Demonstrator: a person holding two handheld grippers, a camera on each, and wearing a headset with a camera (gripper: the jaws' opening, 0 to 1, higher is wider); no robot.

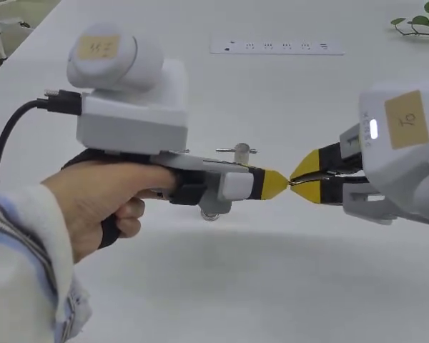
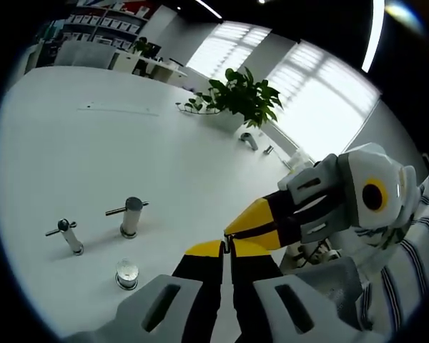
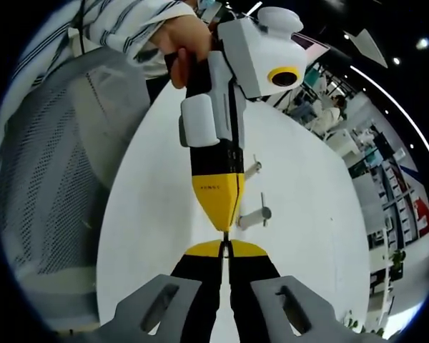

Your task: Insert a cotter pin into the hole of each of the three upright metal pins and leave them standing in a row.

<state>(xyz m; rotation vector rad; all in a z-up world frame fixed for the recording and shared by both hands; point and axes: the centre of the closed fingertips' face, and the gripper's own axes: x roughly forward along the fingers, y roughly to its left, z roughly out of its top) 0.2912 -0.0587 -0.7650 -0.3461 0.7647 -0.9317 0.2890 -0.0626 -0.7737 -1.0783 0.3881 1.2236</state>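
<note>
1. The left tongs (image 1: 275, 184) and the right tongs (image 1: 302, 179) meet tip to tip in the air above the white tabletop (image 1: 222, 286). Both are pinched narrow.
2. A thin cotter pin (image 1: 292, 183) bridges the small space between the yellow tips. Each pair of tongs is closed on one end of it, and it hangs clear of the tabletop.
3. In the left gripper view the cotter pin (image 2: 227, 244) is a short sliver at the point of the left tongs (image 2: 229, 250). The right tongs (image 2: 234, 233) come in from the right and touch the same spot.
4. In the right gripper view the right tongs (image 3: 225, 248) rise from below. The left tongs (image 3: 219, 214) point straight down onto them, with the cotter pin (image 3: 225, 237) between.
5. The three metal pins (image 2: 132, 216) stand on the tabletop to the left of the tongs in the left gripper view, apart from the held cotter pin.
6. Two of them, the middle one and the far-left pin (image 2: 70, 239), each carry an inserted pin (image 2: 116, 211) lying crosswise through the head.
7. The nearest pin (image 2: 126, 274) is seen almost end-on, as a shiny round top.
8. In the head view one upright pin with its crosspiece (image 1: 242, 151) stands just behind the left tongs. Another pin's base (image 1: 211, 212) peeks out under that gripper's body.
9. A hand (image 1: 100, 204) in a striped sleeve (image 1: 21, 271) grips the left handle.
10. A power strip (image 1: 275, 47) lies at the far side of the tabletop, and plant leaves (image 1: 422, 21) show at the corner.
</note>
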